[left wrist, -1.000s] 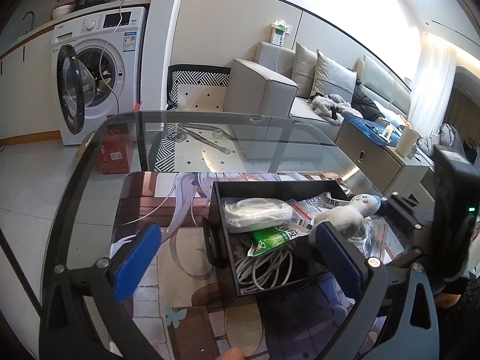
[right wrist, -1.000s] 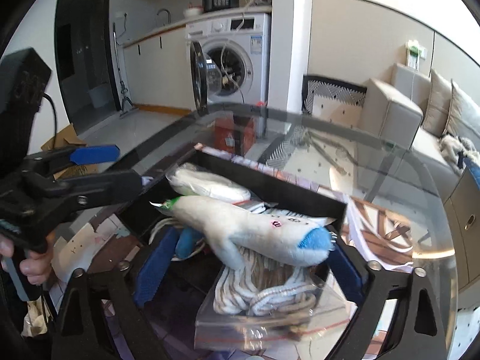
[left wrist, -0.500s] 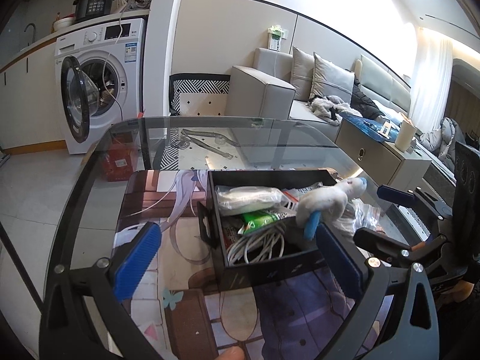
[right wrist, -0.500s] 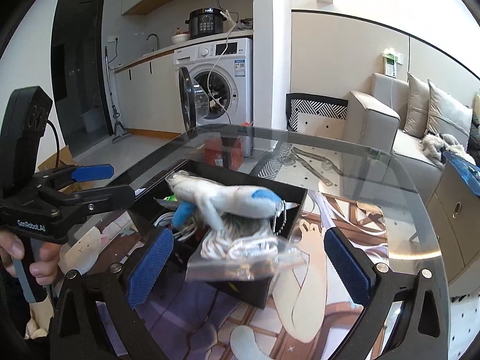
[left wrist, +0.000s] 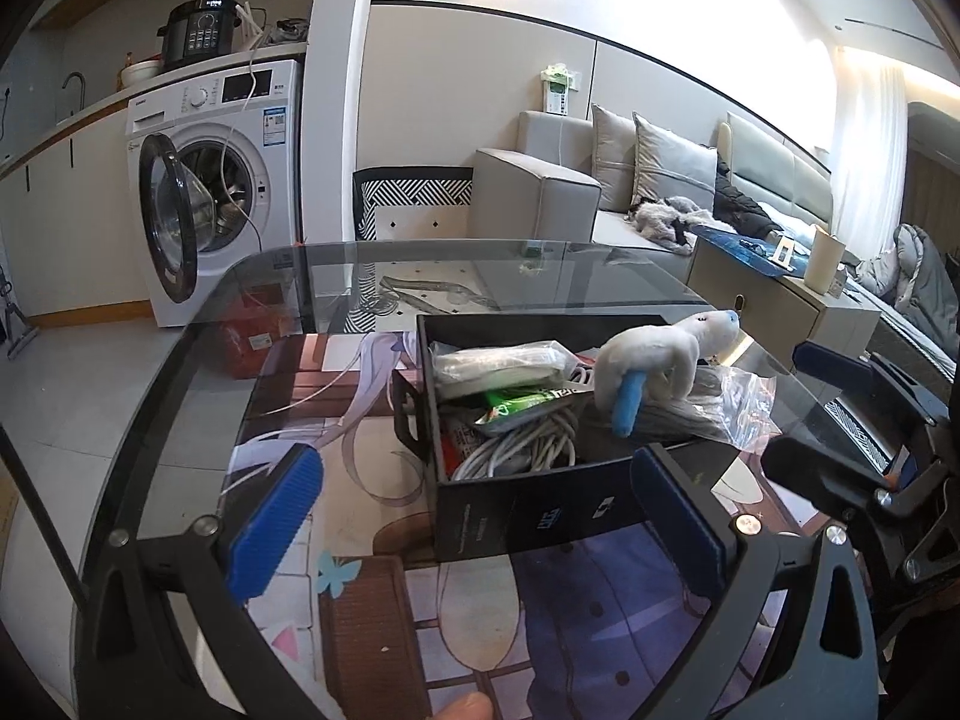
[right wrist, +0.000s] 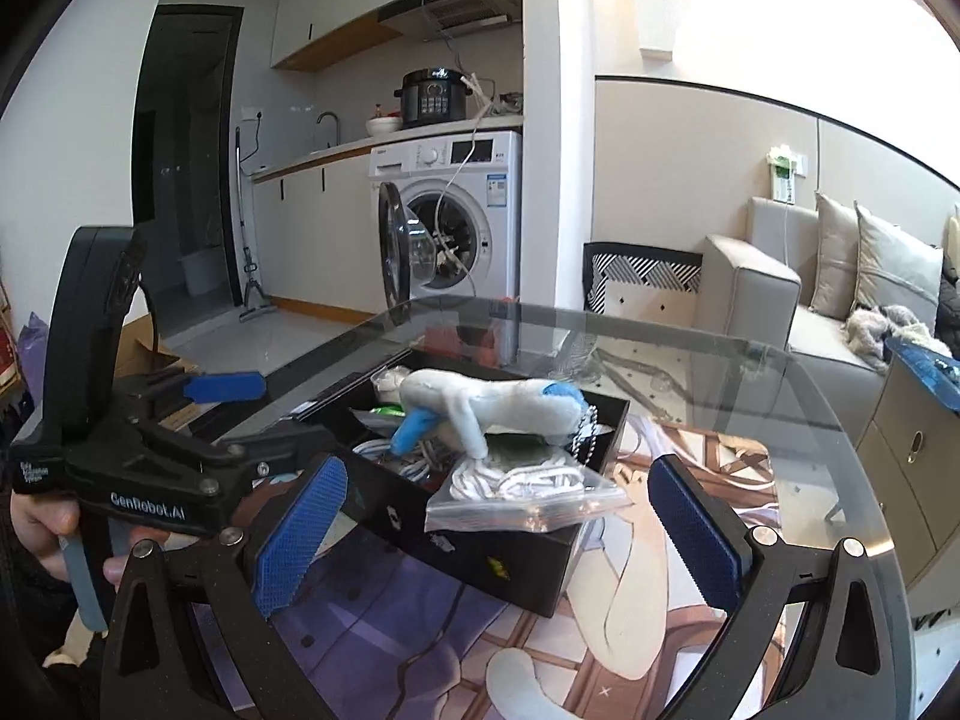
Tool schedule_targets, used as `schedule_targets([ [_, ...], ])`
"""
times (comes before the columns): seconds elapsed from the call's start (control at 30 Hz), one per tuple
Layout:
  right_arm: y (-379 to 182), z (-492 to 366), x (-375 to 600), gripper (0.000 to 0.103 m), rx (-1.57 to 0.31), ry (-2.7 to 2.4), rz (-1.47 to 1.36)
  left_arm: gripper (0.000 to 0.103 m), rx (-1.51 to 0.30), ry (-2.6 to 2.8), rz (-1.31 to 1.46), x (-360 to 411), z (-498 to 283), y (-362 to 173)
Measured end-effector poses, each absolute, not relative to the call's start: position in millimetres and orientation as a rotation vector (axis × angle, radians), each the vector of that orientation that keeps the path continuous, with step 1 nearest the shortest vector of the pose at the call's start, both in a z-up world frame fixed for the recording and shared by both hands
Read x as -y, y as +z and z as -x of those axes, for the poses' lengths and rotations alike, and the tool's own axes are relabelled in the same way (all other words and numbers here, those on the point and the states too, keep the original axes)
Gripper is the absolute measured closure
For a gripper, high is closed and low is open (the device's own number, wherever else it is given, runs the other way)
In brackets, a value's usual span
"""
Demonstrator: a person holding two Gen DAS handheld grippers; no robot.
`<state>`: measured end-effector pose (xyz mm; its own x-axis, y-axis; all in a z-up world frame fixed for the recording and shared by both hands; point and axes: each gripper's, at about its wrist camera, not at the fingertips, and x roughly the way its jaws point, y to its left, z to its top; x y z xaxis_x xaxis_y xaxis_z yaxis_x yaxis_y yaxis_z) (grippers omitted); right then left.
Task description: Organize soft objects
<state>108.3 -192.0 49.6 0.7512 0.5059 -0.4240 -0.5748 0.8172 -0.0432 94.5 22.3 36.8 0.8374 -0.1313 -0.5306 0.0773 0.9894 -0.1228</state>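
— Left wrist view, item one?
— Plush toy (left wrist: 657, 357), white with blue tips, lying atop the clutter in the black box (left wrist: 540, 510). My left gripper (left wrist: 474, 516) spread wide, empty. I judge the toy light, squashy — best taken at the torso.

— Right wrist view?
— Same toy resting on a zip bag (right wrist: 528, 495) of cord. My right gripper (right wrist: 501, 531) wide, empty. What lies beneath the toy is hidden; the bead chain's attachment is hard to make out.

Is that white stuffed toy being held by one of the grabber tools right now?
No: in the right wrist view the white stuffed toy lies on top of the black box, and the right gripper stands open and empty before it.
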Motion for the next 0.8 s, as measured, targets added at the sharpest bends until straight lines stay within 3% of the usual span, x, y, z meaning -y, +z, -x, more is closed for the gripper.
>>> schedule_targets([
  [0.8,42.0,-110.7,191.3,0.001,-0.419,0.578,0.165,0.0,-0.482,-0.075,0.075,-19.8,-95.1,27.5],
])
